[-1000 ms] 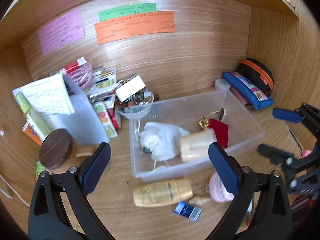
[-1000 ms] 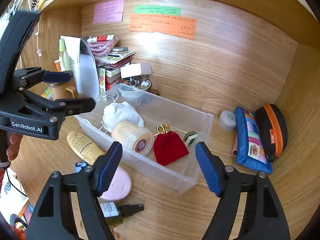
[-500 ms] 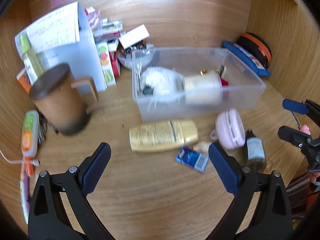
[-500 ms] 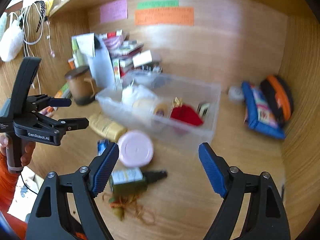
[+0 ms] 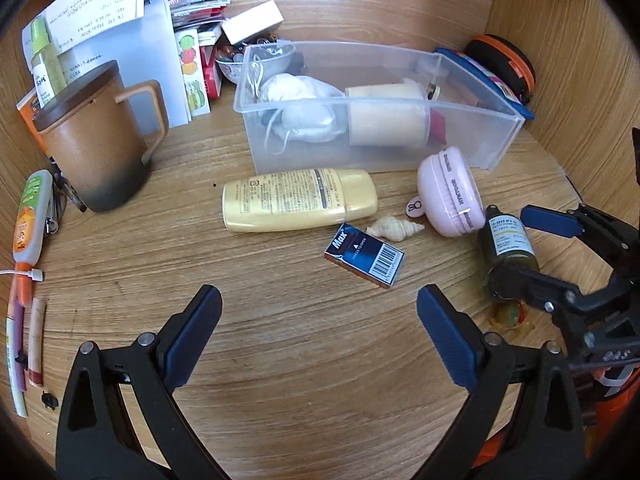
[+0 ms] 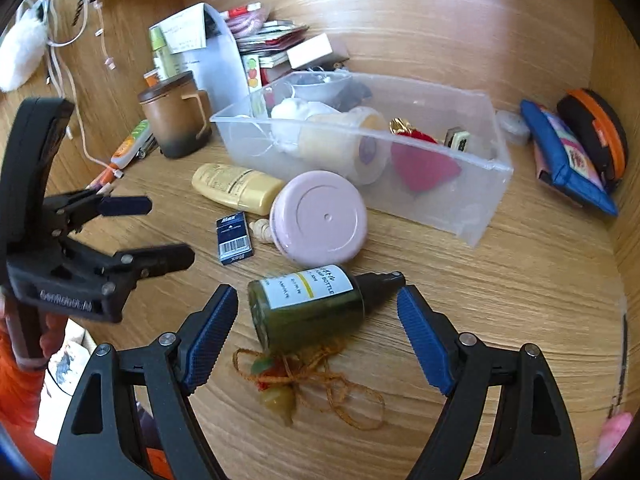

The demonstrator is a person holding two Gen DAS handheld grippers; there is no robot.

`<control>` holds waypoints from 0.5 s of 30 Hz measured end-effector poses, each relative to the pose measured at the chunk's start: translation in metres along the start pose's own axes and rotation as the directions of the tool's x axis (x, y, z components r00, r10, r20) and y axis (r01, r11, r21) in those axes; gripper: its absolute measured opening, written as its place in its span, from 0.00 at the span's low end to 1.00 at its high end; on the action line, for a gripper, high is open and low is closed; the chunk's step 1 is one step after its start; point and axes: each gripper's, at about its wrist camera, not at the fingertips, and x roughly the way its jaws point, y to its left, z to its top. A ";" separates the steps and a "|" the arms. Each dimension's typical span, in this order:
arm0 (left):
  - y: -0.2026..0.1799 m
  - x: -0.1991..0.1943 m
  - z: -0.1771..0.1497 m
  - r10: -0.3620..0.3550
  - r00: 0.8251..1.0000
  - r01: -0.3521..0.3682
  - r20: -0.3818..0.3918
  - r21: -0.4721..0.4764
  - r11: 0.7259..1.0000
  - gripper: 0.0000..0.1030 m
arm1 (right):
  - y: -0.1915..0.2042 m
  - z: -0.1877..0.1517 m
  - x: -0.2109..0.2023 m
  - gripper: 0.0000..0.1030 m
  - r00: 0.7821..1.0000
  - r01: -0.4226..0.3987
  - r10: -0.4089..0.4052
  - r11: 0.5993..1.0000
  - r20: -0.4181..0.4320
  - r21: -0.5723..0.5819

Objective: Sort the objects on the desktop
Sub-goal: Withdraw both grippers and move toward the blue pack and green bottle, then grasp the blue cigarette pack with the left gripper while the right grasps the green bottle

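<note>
A clear plastic bin (image 5: pixel 472 136) (image 6: pixel 472 200) holds a white pouch (image 5: pixel 296 92), a cream jar (image 5: pixel 384 120) and a red pouch (image 6: pixel 424 164). In front of it lie a yellow lotion bottle (image 5: pixel 296 200), a blue Max box (image 5: pixel 364 256), a seashell (image 5: pixel 394 228), a pink round case (image 5: pixel 450 198) (image 6: pixel 320 218) and a dark green pump bottle (image 6: pixel 308 304) (image 5: pixel 508 252). My left gripper (image 5: pixel 318 334) is open and empty, short of the blue box. My right gripper (image 6: pixel 318 338) is open, its fingers on either side of the green bottle without touching it.
A brown lidded mug (image 5: pixel 92 140) stands at the left with papers and a book pile behind. Pens and a tube (image 5: pixel 30 216) lie at the far left edge. Pouches (image 6: pixel 568 152) sit at the right wall. An orange string charm (image 6: pixel 304 376) lies near the green bottle.
Both grippers pulled back from the bin and tilted down toward the loose items on the desk. The right gripper came to straddle the green bottle. Both stayed open.
</note>
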 end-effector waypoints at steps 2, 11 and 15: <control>-0.001 0.005 0.002 -0.011 1.000 0.011 -0.019 0.003 1.000 0.96 | -0.003 0.000 0.004 0.71 1.000 0.003 -0.003 1.000 0.001 0.022; -0.013 0.028 0.010 -0.028 0.998 0.030 -0.060 0.030 0.999 0.96 | -0.021 -0.005 0.005 0.54 0.999 -0.043 0.041 0.995 0.021 0.088; -0.016 0.037 0.016 -0.049 0.996 0.053 -0.069 0.055 0.997 0.96 | -0.031 -0.004 0.000 0.54 0.998 -0.056 0.052 0.992 0.035 0.109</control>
